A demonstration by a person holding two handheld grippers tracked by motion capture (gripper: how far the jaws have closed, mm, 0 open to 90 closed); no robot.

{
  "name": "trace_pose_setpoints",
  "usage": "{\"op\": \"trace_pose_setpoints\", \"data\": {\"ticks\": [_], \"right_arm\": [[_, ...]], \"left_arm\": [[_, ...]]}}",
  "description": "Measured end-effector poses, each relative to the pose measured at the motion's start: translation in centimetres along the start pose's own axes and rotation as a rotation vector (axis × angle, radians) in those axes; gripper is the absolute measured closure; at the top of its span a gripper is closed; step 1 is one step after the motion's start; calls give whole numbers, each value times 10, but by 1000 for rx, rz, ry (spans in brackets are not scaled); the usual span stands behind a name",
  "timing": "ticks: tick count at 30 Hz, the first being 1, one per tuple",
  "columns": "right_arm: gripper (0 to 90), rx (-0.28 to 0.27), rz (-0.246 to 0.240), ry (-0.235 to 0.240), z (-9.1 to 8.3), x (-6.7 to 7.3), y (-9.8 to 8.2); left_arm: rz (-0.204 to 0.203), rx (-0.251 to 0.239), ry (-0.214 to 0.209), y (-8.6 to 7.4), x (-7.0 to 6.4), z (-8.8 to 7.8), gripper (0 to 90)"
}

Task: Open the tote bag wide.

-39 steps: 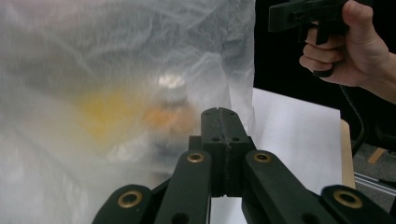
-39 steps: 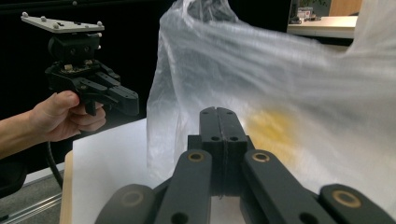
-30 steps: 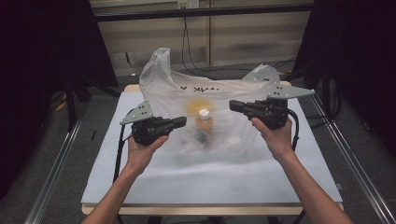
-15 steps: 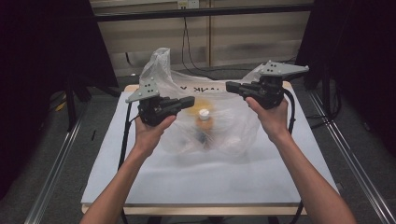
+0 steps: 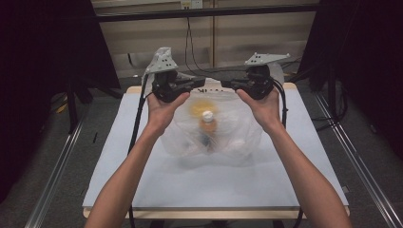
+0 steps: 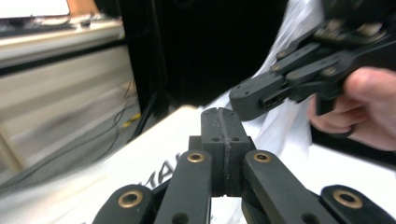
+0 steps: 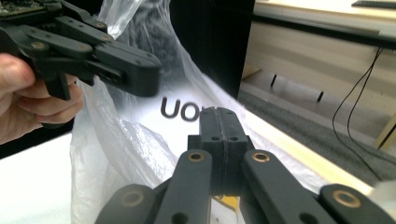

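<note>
A clear plastic bag (image 5: pixel 214 128) sits mid-counter, towards the far side, with a white-capped bottle (image 5: pixel 207 124) inside. The left gripper (image 5: pixel 196 84) and right gripper (image 5: pixel 227 84) hold its top edge from either side, jaws closed on the film, tips pointing at each other. The white counter (image 5: pixel 142 175) spreads nearer.

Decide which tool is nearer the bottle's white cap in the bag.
Left, slightly. The left tool sits above and just left of the white cap; the right tool sits above and a bit further right. Both are shut near the plastic bag's top.
</note>
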State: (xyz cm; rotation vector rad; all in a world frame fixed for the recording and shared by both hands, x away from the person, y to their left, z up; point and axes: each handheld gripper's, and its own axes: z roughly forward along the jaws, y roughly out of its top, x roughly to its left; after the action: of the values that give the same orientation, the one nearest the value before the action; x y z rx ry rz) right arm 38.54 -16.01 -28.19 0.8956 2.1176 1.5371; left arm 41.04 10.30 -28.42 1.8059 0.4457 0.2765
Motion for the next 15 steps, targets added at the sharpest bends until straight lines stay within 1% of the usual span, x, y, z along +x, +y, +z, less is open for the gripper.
{"op": "trace_pose_setpoints", "data": {"ticks": [1, 2, 3, 4, 5, 6, 7, 8, 10, 11, 12, 13, 14, 15], "right_arm": [[900, 14, 4, 10, 8, -1, -7], [900, 23, 4, 13, 10, 0, -9], [900, 34, 5, 13, 14, 0, -12], [900, 44, 10, 19, 17, 0, -15], [900, 50, 9, 22, 20, 1, -19], [900, 59, 10, 22, 24, 2, -23], [900, 59, 10, 22, 24, 2, -23], [900, 77, 15, 37, 29, 4, -30], [900, 90, 17, 43, 33, 6, -36], [900, 100, 20, 56, 36, 8, -41], [900, 100, 20, 56, 36, 8, -41], [900, 109, 17, 54, 39, 10, -47], [900, 109, 17, 54, 39, 10, -47], [900, 115, 28, 64, 41, 10, -54]], "left_arm": [[5, 53, 11, -8, -1, 6, 900], [5, 53, 11, -8, -1, 6, 900], [12, 80, 10, -16, -1, 9, 900], [11, 91, 12, -21, 0, 11, 900], [2, 98, 9, -25, 0, 12, 900], [8, 116, 6, -31, 0, 14, 900], [8, 116, 6, -31, 0, 14, 900], [10, 119, 4, -33, 0, 13, 900], [1, 114, -8, -38, 0, 13, 900], [-2, 123, -7, -42, -1, 12, 900], [-2, 123, -7, -42, -1, 12, 900], [-3, 134, -8, -49, -1, 11, 900], [-3, 134, -8, -49, -1, 11, 900], [-15, 133, -12, -53, 0, 11, 900]]}}
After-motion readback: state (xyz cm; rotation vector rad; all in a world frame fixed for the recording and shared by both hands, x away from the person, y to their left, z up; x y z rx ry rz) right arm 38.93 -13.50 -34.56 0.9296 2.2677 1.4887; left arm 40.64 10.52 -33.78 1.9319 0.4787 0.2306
